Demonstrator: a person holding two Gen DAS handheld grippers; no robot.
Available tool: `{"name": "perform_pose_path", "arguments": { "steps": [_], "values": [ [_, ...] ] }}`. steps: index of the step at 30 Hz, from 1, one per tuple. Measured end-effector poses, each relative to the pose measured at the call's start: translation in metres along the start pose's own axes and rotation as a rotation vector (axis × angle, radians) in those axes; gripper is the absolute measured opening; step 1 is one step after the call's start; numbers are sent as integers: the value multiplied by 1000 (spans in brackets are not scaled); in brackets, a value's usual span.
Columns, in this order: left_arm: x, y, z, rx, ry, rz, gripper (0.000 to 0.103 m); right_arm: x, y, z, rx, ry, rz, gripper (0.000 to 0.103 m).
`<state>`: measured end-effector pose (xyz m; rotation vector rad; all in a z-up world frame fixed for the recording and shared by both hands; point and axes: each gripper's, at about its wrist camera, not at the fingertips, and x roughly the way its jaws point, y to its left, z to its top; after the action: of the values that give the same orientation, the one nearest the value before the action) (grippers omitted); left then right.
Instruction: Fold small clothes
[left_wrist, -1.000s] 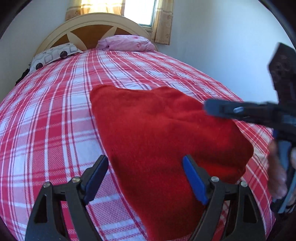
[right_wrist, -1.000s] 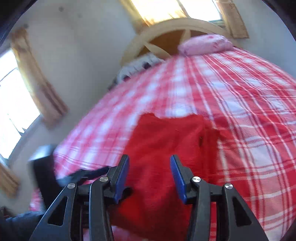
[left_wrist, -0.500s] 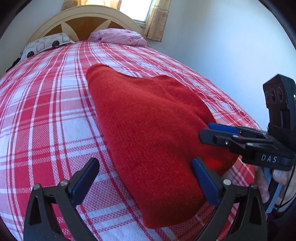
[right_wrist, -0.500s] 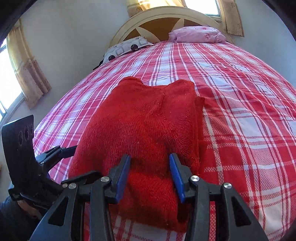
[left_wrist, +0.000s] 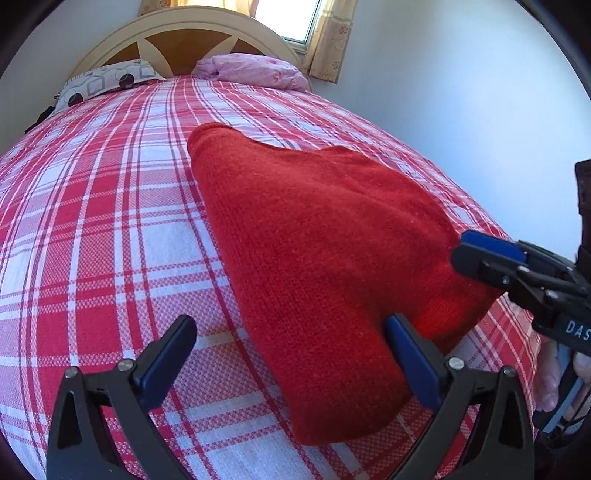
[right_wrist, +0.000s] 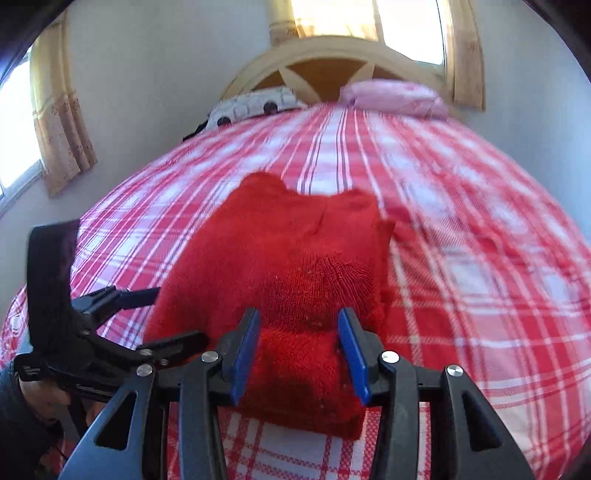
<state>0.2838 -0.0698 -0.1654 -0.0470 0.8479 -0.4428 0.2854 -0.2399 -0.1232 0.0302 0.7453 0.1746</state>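
From the left wrist camera, we saw the red knitted sweater (left_wrist: 325, 258) lying folded on the bed (left_wrist: 110, 221), on its red-and-white checked cover. It ran from a near corner, low in the frame, up toward the headboard (left_wrist: 192, 37). Our left gripper (left_wrist: 291, 354) had its fingers (left_wrist: 166, 354) spread as wide as they went, with nothing pinched. One finger stood over bare checked cover. The other sat at the near edge of the sweater, though we could not tell whether it touched the knit. On the right side, the right gripper (left_wrist: 480, 254) reached in over the sweater's edge, with a hand (left_wrist: 554, 376) on its handle. At the head of the bed lay a patterned pillow (left_wrist: 107, 79) and a pink pillow (left_wrist: 255, 72), with a curtain (left_wrist: 328, 40) by the window.

Over to the right wrist camera, where the picture was a bit blurred. The sweater (right_wrist: 288, 266) filled the middle of the bed (right_wrist: 480, 258), and its near folded edge bulged up between our right gripper (right_wrist: 299, 354) fingers (right_wrist: 352, 354). They stood partly apart, with the knit in the gap, and we could not tell whether they pressed on it. At lower left, the left gripper (right_wrist: 155, 314) showed with its fingers wide, beside the sweater's edge. The headboard (right_wrist: 325, 62) and both pillows were far off at the top.
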Motion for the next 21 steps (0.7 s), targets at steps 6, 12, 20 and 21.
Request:
{"name": "perform_pose_path", "arguments": {
  "steps": [6, 12, 20, 21],
  "values": [
    [0, -2, -1, 14, -5, 19, 103, 7, -13, -19, 48, 57, -41, 33],
    [-2, -3, -2, 15, -9, 22, 103, 5, -18, -21, 97, 61, 29, 12],
    [-1, -2, -2, 18, -4, 3, 103, 14, -26, -37, 112, 113, 50, 9],
    [-2, -2, -2, 20, -8, 8, 103, 12, -29, -34, 130, 109, 75, 10]
  ]
}}
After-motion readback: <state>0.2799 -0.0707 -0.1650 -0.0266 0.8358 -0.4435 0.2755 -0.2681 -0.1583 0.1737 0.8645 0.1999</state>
